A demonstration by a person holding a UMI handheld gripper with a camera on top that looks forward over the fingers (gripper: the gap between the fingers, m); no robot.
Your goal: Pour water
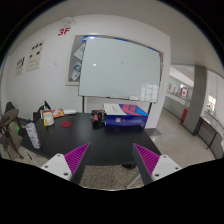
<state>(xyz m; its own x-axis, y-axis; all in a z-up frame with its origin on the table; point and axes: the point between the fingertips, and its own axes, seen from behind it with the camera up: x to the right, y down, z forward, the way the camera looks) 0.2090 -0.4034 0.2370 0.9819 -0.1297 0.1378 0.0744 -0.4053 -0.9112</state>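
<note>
My gripper (pixel 108 166) is open, its two magenta pads (pixel 68 160) wide apart with nothing between them. It is held high above a speckled floor, well short of a long dark table (pixel 85 138). On the table's far left stands a small yellowish container (pixel 47 118), too small to tell what it is. A small red thing (pixel 97 116) sits near the table's far middle. No bottle or cup can be made out clearly.
A blue and purple box (pixel 126 116) lies on the table's far right. A large whiteboard (pixel 119 68) stands behind the table. Chairs (pixel 14 128) stand at the left. A corridor (pixel 190 105) opens at the right.
</note>
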